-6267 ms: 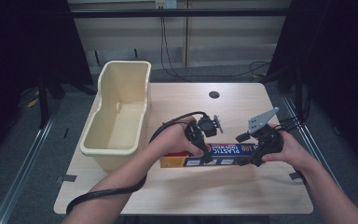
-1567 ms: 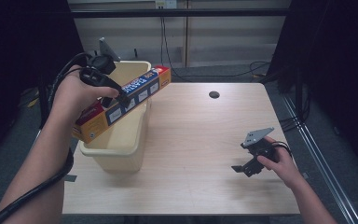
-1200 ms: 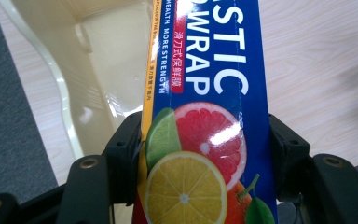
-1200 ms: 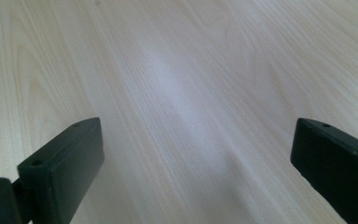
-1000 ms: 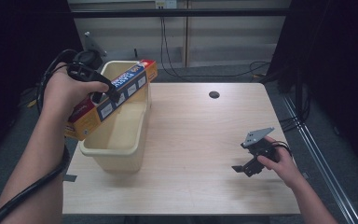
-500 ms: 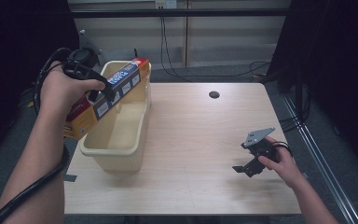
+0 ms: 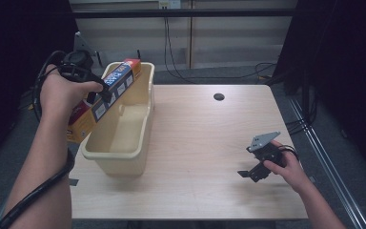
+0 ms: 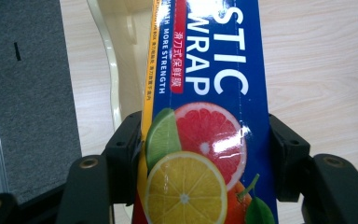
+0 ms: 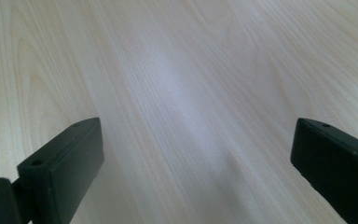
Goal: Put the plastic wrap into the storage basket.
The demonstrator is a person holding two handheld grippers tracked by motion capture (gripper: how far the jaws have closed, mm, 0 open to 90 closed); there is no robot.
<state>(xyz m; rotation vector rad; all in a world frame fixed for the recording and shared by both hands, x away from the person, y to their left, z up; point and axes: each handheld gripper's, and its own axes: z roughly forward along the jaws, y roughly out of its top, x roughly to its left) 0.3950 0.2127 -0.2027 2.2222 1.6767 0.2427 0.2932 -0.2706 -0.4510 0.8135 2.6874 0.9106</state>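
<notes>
We are holding a long box of plastic wrap (image 7: 106, 98) up in the air, at the upper left of the high view. The box is tilted. Its top end is poking over the far rim of a cream tub (image 7: 140, 124), and its low end is hanging out past the tub's left side, over the floor. In the left gripper view the box (image 8: 205, 116) is showing bright fruit pictures and big white letters.

Our left gripper (image 7: 91, 88) is squeezing the box, with one of the black fingers (image 8: 126, 154) pressing on each side of it. It is grabbing the box near one end, not the middle.

The tub is sitting on the left part of the desk (image 7: 205, 143), and it is looking empty inside.

Our right gripper (image 7: 256, 169) is resting low at the lower right of the high view, well apart from the tub. Its fingers (image 9: 63, 163) are spread wide with nothing between them, just bare wood below.

We are thinking the box may go into the tub next. It could go wrong, because the box is long and shiny. It might slip in the fingers, bump the rim, or drop outside onto the floor.
</notes>
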